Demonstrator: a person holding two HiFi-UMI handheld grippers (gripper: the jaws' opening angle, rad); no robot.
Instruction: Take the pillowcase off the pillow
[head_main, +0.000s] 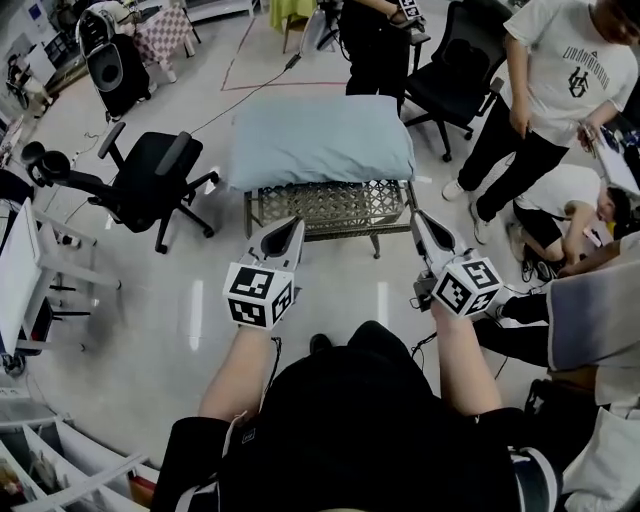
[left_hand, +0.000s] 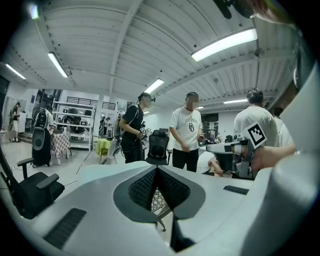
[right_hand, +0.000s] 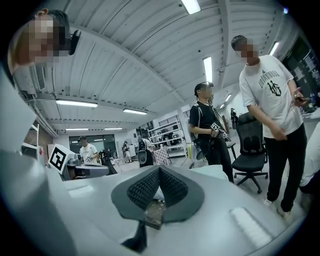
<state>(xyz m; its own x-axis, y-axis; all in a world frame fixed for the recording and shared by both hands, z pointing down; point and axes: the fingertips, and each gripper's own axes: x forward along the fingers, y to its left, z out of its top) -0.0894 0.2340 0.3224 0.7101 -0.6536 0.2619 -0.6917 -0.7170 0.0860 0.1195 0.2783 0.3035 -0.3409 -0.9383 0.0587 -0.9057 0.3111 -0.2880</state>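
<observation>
Left claw (head_main: 297, 224), right claw (head_main: 418, 217) pressed together; pillow (head_main: 320, 138) on wicker table (head_main: 330, 204), glossy floor (head_main: 190, 300)

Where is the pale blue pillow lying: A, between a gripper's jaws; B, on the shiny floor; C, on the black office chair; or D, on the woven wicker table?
D: the pale blue pillow lies flat atop the woven wicker table, covering most of its top.
</observation>
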